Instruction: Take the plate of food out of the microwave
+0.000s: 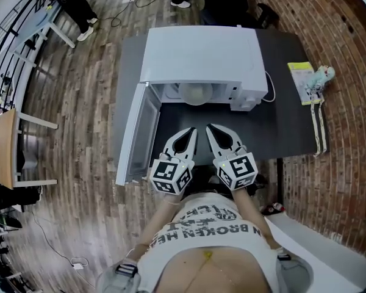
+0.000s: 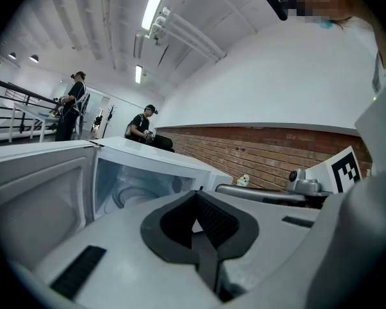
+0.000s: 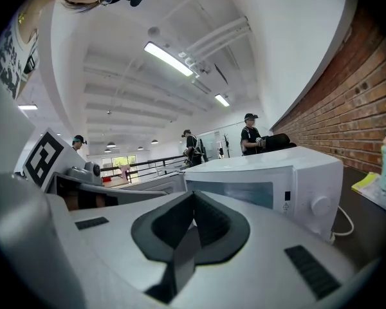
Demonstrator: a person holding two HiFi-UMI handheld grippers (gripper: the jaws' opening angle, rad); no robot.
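Clearance shows best in the head view: the microwave (image 1: 198, 57) stands at the back of the dark worktop (image 1: 287, 124), its door (image 1: 134, 136) open wide along the worktop's left side, and a bare strip of worktop lies between the cavity mouth and both tools. The left tool (image 1: 190, 133) and right tool (image 1: 212, 130) sit side by side, tips aimed at the opening but apart from it. A yellow booklet (image 1: 302, 81) lies near the worktop's right edge, by the brick wall (image 1: 348, 139). The plate of food (image 1: 196, 94) rests centred inside the cavity, pale and round, only its front part showing under the oven's roof. In the left gripper view, the left tool (image 2: 196, 198) has its jaws pressed together on nothing; beyond them the lit cavity gapes, door (image 2: 38, 198) to the left, the contents too hazy to make out. In the right gripper view, the right tool (image 3: 193, 201) is likewise pressed together and empty, with the microwave's knob (image 3: 320, 205) off to the right.
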